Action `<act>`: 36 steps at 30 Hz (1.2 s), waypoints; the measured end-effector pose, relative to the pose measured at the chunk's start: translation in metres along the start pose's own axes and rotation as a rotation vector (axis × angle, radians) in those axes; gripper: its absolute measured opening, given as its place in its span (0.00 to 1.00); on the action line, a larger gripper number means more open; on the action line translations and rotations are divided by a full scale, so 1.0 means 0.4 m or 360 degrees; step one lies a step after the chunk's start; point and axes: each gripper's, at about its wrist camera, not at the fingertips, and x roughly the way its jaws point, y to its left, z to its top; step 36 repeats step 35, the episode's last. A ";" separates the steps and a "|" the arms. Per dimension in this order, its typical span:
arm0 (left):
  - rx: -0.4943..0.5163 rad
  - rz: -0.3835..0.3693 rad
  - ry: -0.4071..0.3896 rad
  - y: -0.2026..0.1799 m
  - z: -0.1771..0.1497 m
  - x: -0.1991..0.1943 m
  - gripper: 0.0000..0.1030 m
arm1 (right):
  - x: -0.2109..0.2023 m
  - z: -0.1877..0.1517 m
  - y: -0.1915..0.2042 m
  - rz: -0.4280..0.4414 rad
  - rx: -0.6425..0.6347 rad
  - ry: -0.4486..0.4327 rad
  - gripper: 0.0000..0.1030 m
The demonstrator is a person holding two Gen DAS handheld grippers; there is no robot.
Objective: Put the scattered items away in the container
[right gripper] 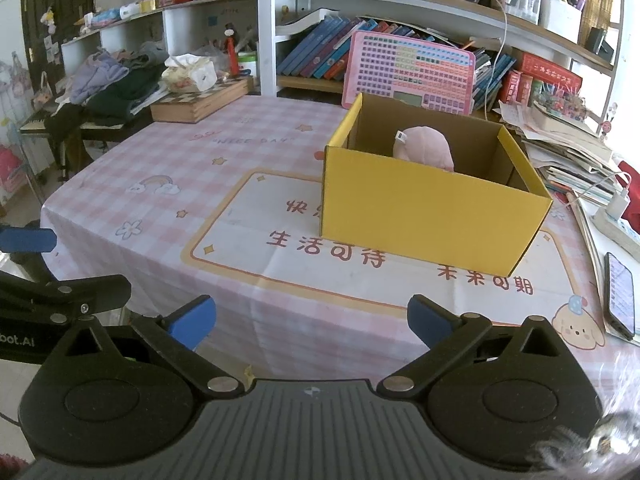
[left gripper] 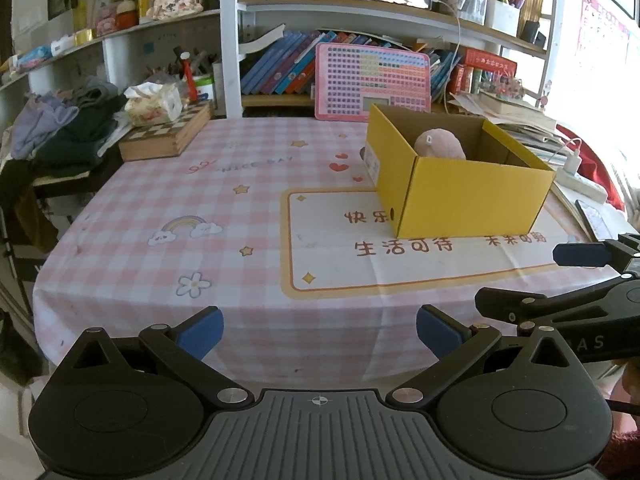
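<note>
the soft pink plush toy (right gripper: 424, 148) already lies inside the open yellow cardboard box (right gripper: 432, 216) toward the tabletop's far right. both left gripper (left gripper: 320, 334) and right gripper (right gripper: 312, 322) hover at the near edge, jaws wide and empty; scan the pink checked tabletop (left gripper: 180, 200) for strays before reaching.

A yellow cardboard box (left gripper: 460, 196) stands open on a pink checked tabletop (left gripper: 180, 208). A pink soft toy (left gripper: 439, 144) sits inside the box. Nearer than the box, the left gripper (left gripper: 320, 332) hovers with its blue-padded fingers (left gripper: 202, 332) spread apart and empty. The right gripper (left gripper: 568, 280) enters right of the box.
</note>
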 end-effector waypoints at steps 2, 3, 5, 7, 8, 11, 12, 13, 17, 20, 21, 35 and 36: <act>0.0002 -0.0002 0.0001 -0.001 0.000 -0.001 1.00 | -0.002 0.001 -0.001 -0.0002 0.0001 -0.0001 1.00; 0.0001 -0.0004 0.0002 -0.002 0.001 -0.001 1.00 | -0.002 0.001 -0.002 -0.0003 0.0001 0.0000 1.00; 0.0000 -0.0006 0.0005 -0.002 0.001 -0.002 1.00 | -0.001 0.002 -0.002 -0.0003 0.0000 0.0001 1.00; -0.0001 -0.0010 0.0007 -0.001 0.002 -0.002 1.00 | -0.002 0.002 -0.002 -0.0003 0.0000 0.0001 1.00; -0.0002 -0.0012 0.0009 -0.001 0.002 -0.001 1.00 | -0.001 0.002 -0.002 -0.0003 0.0001 0.0001 1.00; -0.0005 -0.0021 0.0014 0.005 0.006 0.002 1.00 | 0.001 0.002 -0.003 -0.0004 0.0000 0.0004 1.00; -0.0006 -0.0023 0.0014 0.006 0.005 0.003 1.00 | 0.002 0.002 -0.005 -0.0005 0.0000 0.0005 1.00; -0.0006 -0.0026 0.0016 0.006 0.006 0.003 1.00 | 0.003 0.003 -0.006 -0.0007 0.0000 0.0007 1.00; -0.0004 -0.0029 0.0019 0.008 0.008 0.006 1.00 | 0.007 0.002 -0.006 -0.0013 0.0002 0.0012 1.00; -0.0005 -0.0029 0.0018 0.008 0.007 0.006 1.00 | 0.008 0.004 -0.003 -0.0016 0.0002 0.0015 1.00; -0.0005 -0.0029 0.0018 0.007 0.007 0.006 1.00 | 0.008 0.004 -0.003 -0.0016 0.0002 0.0015 1.00; -0.0031 -0.0094 0.0003 0.021 0.008 0.017 1.00 | 0.024 0.006 0.001 -0.0018 -0.0002 0.0040 1.00; -0.0031 -0.0094 0.0003 0.021 0.008 0.017 1.00 | 0.024 0.006 0.001 -0.0018 -0.0002 0.0040 1.00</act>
